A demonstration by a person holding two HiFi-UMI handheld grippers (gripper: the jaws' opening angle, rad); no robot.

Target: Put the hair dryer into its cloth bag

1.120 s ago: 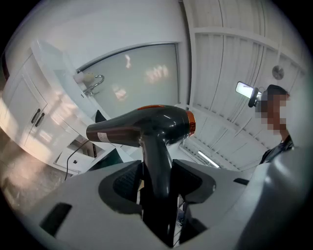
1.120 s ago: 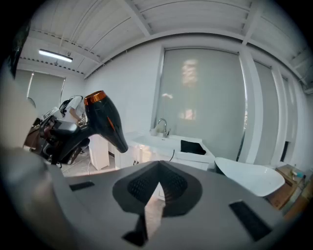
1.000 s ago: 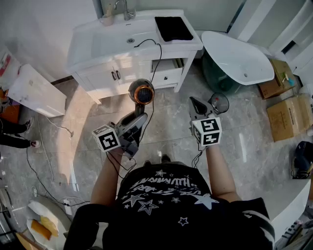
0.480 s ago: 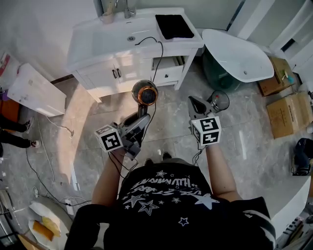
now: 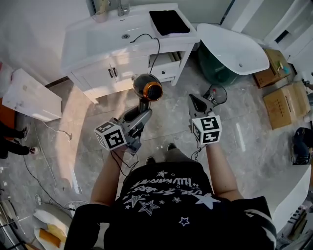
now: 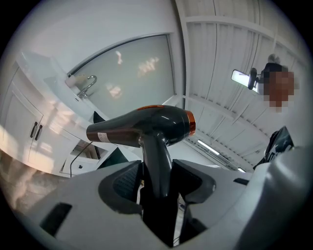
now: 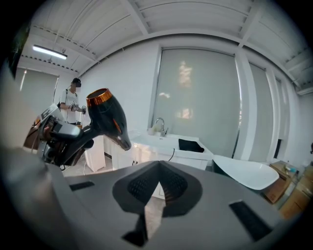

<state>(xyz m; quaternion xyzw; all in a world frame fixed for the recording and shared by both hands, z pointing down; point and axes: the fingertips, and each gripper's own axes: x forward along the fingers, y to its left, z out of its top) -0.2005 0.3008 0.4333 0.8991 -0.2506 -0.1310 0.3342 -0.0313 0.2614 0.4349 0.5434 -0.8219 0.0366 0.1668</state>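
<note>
Atop the vanity (image 5: 85, 44), cloth bag (image 5: 168, 22), hair dryer (image 5: 148, 88) in left claw (image 5: 142, 114)

Glossy plastic hair dryer (image 5: 147, 88), matt cloth bag (image 5: 168, 22)

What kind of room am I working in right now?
Most likely a bathroom, perhaps a mock-up: a white vanity with a sink and faucet, what looks like a white bathtub beside it, and a tiled floor. Cardboard boxes suggest it isn't lived in.

hair dryer (image 5: 146, 87) | turned | orange end now faces right
</note>
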